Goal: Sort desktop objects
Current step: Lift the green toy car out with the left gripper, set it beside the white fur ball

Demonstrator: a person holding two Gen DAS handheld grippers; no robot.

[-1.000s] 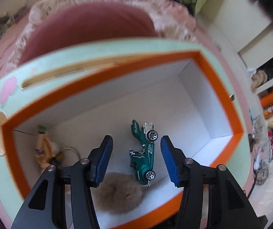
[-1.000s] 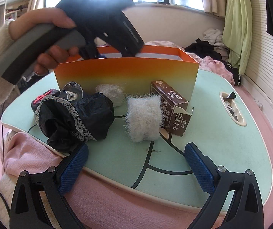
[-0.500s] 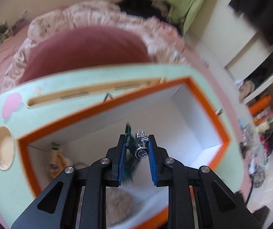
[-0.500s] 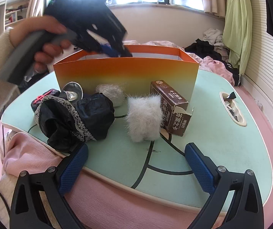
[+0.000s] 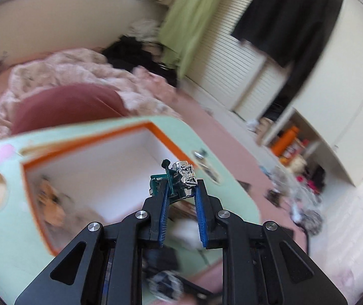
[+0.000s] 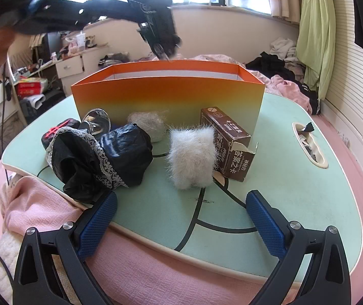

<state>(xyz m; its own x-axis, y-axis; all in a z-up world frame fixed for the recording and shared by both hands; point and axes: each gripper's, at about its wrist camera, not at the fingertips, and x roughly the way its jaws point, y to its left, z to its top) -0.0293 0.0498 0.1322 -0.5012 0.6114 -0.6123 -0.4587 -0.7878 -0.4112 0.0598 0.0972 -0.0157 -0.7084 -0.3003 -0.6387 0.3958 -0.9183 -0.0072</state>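
Mint-green tabletop (image 6: 295, 178) in a cluttered bedroom, with an orange cardboard box (image 6: 167, 99) stood at its middle.

Above the box's white interior, a small green toy car with chrome parts (image 5: 179, 181) is clamped between the blue pads of the left gripper (image 5: 181, 198), whose jaws are closed tight on it. The right gripper (image 6: 181, 218) is held low at the table's near edge, jaws spread wide with nothing between them. In front of the box are seen a white fluffy pompom (image 6: 191, 156), a brown printed carton (image 6: 228, 142), a grey furry ball (image 6: 147, 124) and a crumpled black lace-trimmed cloth (image 6: 100, 157).
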